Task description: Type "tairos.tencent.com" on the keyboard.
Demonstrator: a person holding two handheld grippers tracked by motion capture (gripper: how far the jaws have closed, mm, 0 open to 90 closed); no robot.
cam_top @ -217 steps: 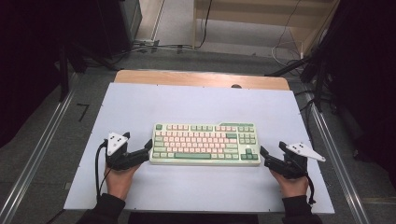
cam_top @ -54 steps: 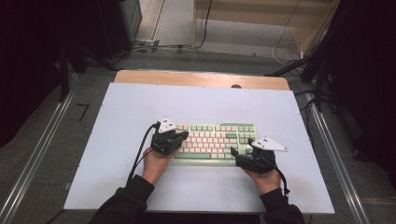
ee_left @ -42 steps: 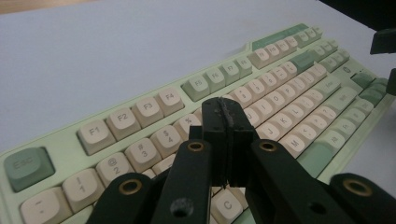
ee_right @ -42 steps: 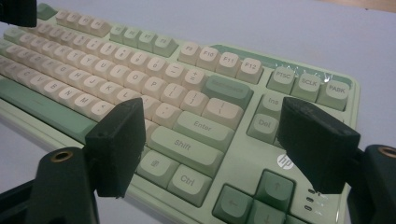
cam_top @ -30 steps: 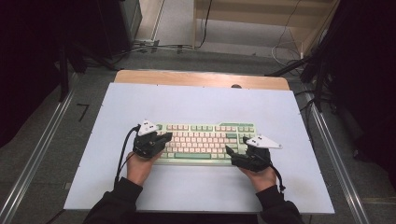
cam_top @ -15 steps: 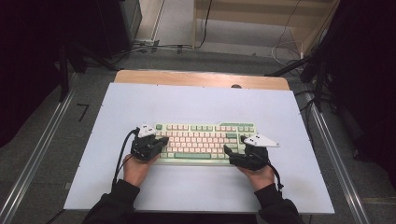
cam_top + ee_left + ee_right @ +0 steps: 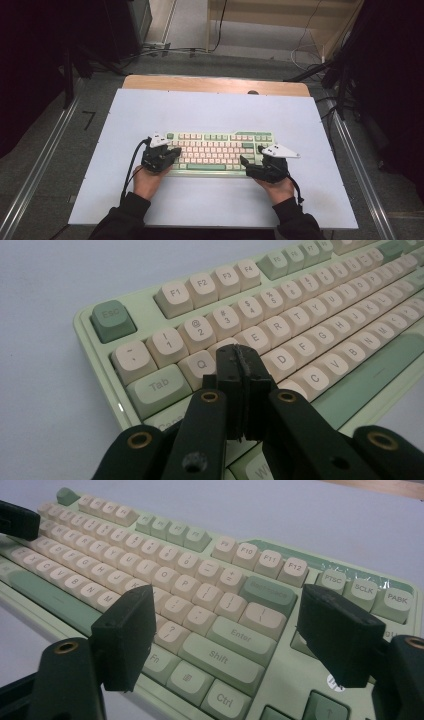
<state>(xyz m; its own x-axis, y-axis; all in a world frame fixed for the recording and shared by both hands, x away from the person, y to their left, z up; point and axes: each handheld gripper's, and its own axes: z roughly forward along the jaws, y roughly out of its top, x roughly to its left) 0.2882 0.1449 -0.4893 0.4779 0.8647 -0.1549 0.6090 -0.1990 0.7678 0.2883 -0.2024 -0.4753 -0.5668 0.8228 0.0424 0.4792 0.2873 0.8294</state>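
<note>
A pale green keyboard [image 7: 220, 146] with cream and green keys lies on the white tabletop [image 7: 210, 107]. My left gripper [image 7: 175, 153] is shut, with nothing between its jaws. In the left gripper view its joined tips [image 7: 239, 360] hover over the keyboard [image 7: 310, 315] just right of the Q key. My right gripper [image 7: 251, 156] stands open over the keyboard's right end. In the right gripper view its jaws [image 7: 232, 630] straddle the Enter and Shift keys of the keyboard [image 7: 165, 545] with a wide gap. The left gripper's black tip [image 7: 15, 522] shows at the far left there.
The white tabletop has bare room behind and in front of the keyboard. A wooden strip [image 7: 215, 84] runs along the far edge. Metal rails [image 7: 40, 165] flank the table, and cables [image 7: 165, 50] lie on the floor behind.
Both grippers came in from beside the keyboard's ends onto the keys. The left one then slid back from the middle keys toward the left end. In the last second little has moved.
</note>
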